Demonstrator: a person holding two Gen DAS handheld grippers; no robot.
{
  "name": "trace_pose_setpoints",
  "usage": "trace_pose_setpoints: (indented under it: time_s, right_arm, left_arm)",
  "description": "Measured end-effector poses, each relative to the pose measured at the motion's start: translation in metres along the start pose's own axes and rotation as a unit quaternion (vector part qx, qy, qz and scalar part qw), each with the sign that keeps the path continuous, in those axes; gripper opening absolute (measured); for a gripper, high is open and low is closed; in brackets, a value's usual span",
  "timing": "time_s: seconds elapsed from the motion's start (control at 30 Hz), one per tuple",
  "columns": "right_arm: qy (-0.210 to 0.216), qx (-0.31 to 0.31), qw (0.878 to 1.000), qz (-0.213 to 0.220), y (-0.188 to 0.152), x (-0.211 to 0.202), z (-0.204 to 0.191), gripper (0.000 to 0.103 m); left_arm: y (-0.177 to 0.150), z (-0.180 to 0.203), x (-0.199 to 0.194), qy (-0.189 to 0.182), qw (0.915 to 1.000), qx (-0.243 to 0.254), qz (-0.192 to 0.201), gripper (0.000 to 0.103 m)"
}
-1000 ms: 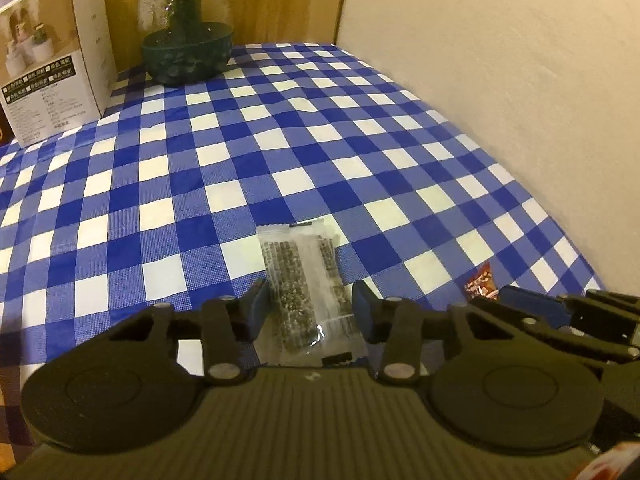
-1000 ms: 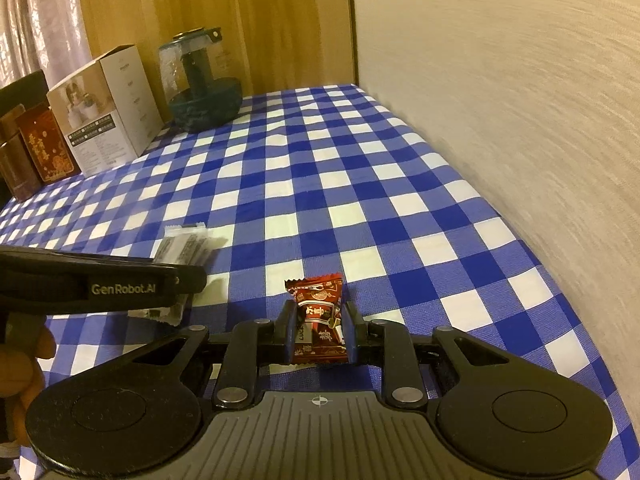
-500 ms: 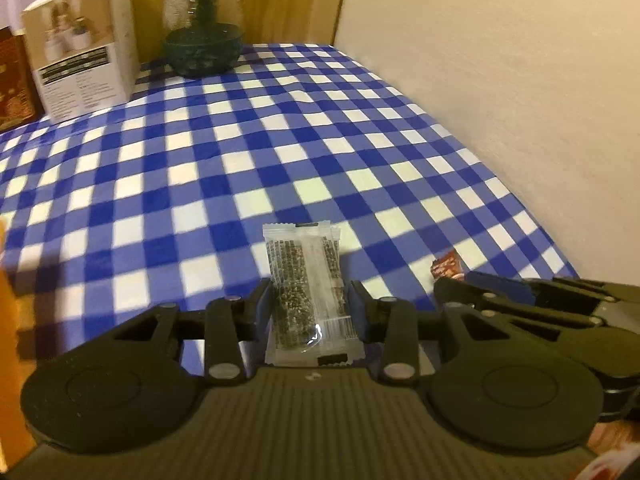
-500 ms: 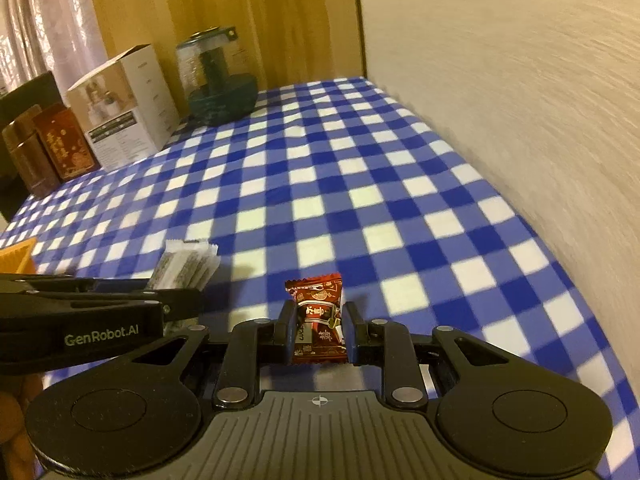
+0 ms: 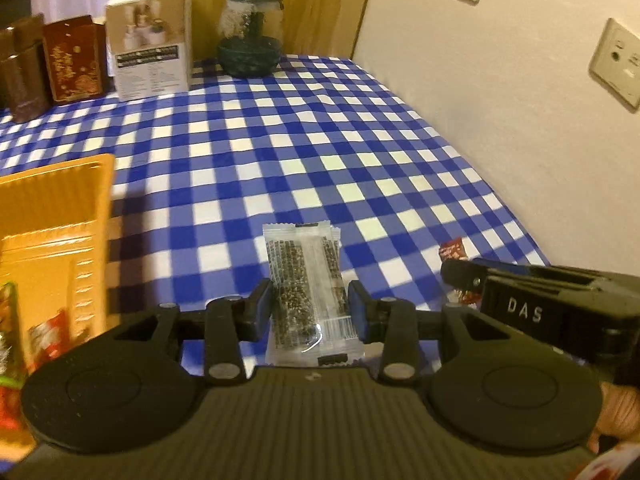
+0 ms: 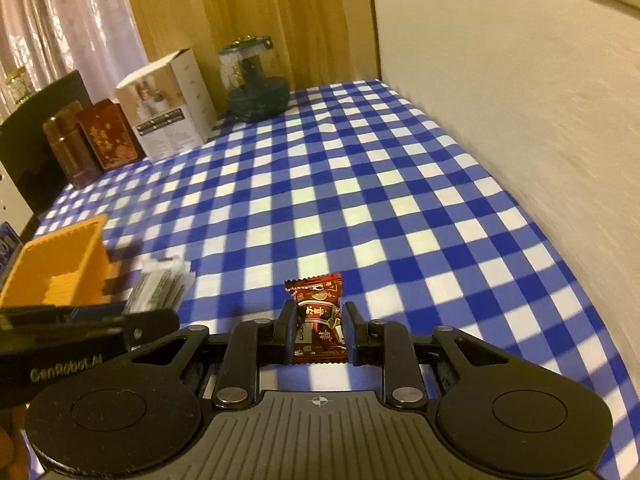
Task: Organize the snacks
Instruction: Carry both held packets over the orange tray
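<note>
Two snacks are held clear of the worktop (image 5: 304,128), one in each tool. A clear packet of dark seed bars (image 5: 308,292) is clamped between the pads of the left hand-held gripper (image 5: 310,310), its sealed top edge standing up beyond the fingertips. A small red wrapped candy (image 6: 318,318) is pinched upright by the right hand-held gripper (image 6: 316,334), whose jaws are drawn close together on the wrapper. The two tools are carried side by side — each is seen at the edge of the other's view — with the blue-and-white checked cloth below them.

To the left of the packet an orange tray (image 5: 60,216) is set on the cloth; a few bright wrappers are glimpsed at its near end, though they are too blurred to be named. Further back, along the wooden wall, a white carton (image 5: 150,40), a dark red tin (image 5: 74,60) and a glass-topped green jar (image 5: 250,36) are lined up.

The step in hand is judged to be the carry: both snacks are lifted and appear bound for the orange tray. For the next move, each hand-held gripper would need to be brought over the tray's open cavity and lowered before the jaws are parted — the left first, perhaps, since it is nearer. The thin candy wrapper could slip if the tool is tilted.
</note>
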State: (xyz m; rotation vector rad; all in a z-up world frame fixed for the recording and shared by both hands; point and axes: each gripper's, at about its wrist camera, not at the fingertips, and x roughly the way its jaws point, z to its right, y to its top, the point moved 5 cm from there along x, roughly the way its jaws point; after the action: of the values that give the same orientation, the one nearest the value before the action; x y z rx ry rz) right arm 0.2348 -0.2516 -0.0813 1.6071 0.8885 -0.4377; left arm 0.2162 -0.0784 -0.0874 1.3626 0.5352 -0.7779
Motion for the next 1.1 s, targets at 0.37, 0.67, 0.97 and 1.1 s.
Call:
trace_pose_setpoints:
  time_s: [0.37,0.67,0.97,1.1]
  right_arm:
    - [0.021,-0.01,1.0,0.011,-0.025,-0.056,-0.052,0.024]
    - [0.037,-0.018,0.999,0.013,-0.043,-0.082,-0.081,0.024]
    - [0.055,-0.04,0.998,0.016,-0.05,-0.094,-0.114,0.024]
    - [0.065,-0.05,0.996,0.018,-0.05,-0.095,-0.131,0.024]
  left_arm:
    - [-0.023,-0.016,-0.08,0.004,0.9996,-0.013,0.024,0.037]
    - [-0.042,-0.041,-0.124,0.011,0.9988,-0.034,0.034,0.037]
    - [-0.053,-0.066,-0.154,0.021,0.9974,-0.052,0.044,0.037]
    - [-0.058,-0.081,-0.165,0.032,0.9966,-0.058,0.048,0.037]
